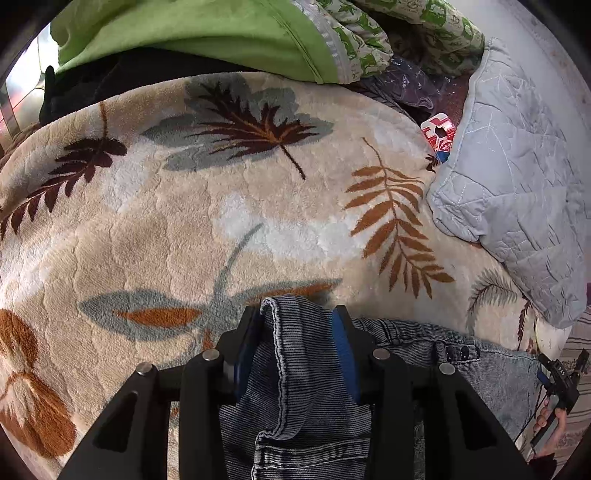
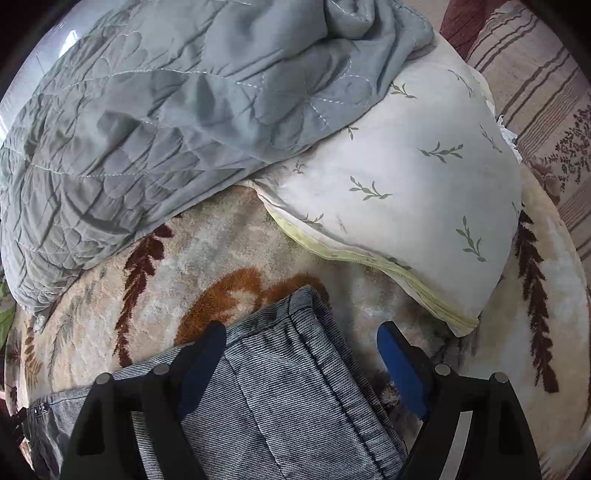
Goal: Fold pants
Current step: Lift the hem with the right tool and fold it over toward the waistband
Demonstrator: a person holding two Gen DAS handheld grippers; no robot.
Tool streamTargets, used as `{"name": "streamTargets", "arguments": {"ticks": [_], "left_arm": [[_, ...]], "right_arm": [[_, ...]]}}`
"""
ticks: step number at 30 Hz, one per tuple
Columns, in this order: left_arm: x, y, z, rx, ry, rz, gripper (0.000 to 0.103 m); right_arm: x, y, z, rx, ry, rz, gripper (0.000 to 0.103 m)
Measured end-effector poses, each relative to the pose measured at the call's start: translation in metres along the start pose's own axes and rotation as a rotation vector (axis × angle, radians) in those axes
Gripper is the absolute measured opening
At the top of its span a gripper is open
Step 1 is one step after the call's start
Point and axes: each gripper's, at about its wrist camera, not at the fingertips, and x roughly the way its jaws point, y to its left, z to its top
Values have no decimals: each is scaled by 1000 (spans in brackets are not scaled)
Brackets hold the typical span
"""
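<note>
The pants [image 1: 306, 369] are grey-blue striped denim lying on a beige leaf-patterned blanket [image 1: 221, 221]. My left gripper [image 1: 300, 314] is shut on a hemmed fold of the pants, which bunches up between its blue pads. The pants stretch to the right, where the other gripper [image 1: 565, 376] shows in a hand. In the right wrist view, a pant leg [image 2: 288, 376] lies between the fingers of my right gripper [image 2: 303, 332]. Its jaws stand wide apart and do not pinch the cloth.
A grey quilted cover [image 1: 517, 184] lies at the right, also in the right wrist view [image 2: 147, 129]. A white pillow with leaf sprigs [image 2: 406, 184] lies just beyond the right gripper. Green bedding [image 1: 203, 33] and a red packet [image 1: 439, 133] sit at the far side.
</note>
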Motion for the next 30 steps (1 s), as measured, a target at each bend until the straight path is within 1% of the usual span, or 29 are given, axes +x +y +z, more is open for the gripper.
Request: {"name": "streamTargets", "arguments": {"ticks": [1, 2, 4, 8, 9, 10, 11, 12, 13, 15, 20, 25, 30], "left_arm": [[0, -2, -1, 5, 0, -12, 24], [0, -4, -2, 10, 4, -26, 18], [-2, -10, -4, 28, -10, -33, 15], [-11, -21, -7, 59, -38, -52, 13], [-14, -23, -7, 66, -47, -58, 13], [-18, -24, -8, 72, -58, -63, 12], [-22, -25, -9, 75, -68, -70, 12], [-26, -26, -10, 76, -78, -79, 12], [-30, -27, -10, 80, -86, -88, 11], [-37, -29, -12, 88, -99, -104, 11], [-57, -32, -19, 90, -128, -149, 10], [-90, -32, -28, 83, -171, -209, 10], [-129, -28, -43, 89, -213, -281, 10]], "right_arm": [[1, -1, 1, 5, 3, 12, 86], [2, -3, 2, 7, 3, 11, 86], [5, -5, 4, 4, 4, -4, 86], [20, 0, 2, -5, 44, -14, 86], [20, 2, 1, -6, 28, -20, 84], [19, 3, 0, -11, 10, -11, 70], [18, 5, -1, -18, 0, 8, 59], [17, 6, -2, -20, -2, 14, 35], [16, 7, -3, -13, 6, 19, 27], [10, 8, -5, -16, -1, 14, 19], [-30, 10, -18, -35, -76, 48, 17], [-87, 4, -37, -19, -177, 97, 17], [-137, -20, -60, 20, -260, 141, 17]]}}
